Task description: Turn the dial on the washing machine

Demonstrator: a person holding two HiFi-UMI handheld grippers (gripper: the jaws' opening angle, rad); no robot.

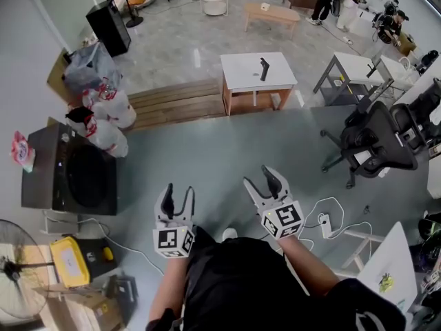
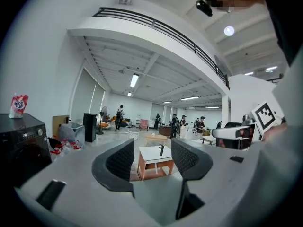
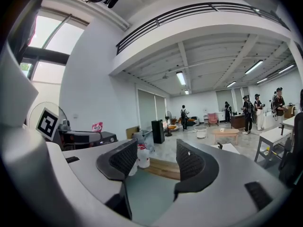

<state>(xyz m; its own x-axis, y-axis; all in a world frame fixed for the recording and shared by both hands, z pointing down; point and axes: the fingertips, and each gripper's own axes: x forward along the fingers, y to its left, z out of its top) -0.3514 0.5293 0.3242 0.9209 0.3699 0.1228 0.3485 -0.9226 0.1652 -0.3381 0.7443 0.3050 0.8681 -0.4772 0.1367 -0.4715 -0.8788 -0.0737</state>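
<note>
1 dark washing machine [image 1: 69, 174] stands well to the left of my left gripper [image 1: 176, 197], apart from it, with a pink pouch [image 1: 22, 150] on top; I cannot make out its dial. My left and right gripper [image 1: 262, 183] both have jaws spread wide, holding nothing, above the grey floor [image 1: 207, 150]. A white tabletop [image 1: 256, 71] lies ahead of them.

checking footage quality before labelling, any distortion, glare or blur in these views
Head view: sharp, evenly lit, edges bowed; the washing machine front reads dark. Left gripper view: strong fisheye with black corners, ceiling light flares. Right gripper view: same fisheye, bright window washes out.
</note>
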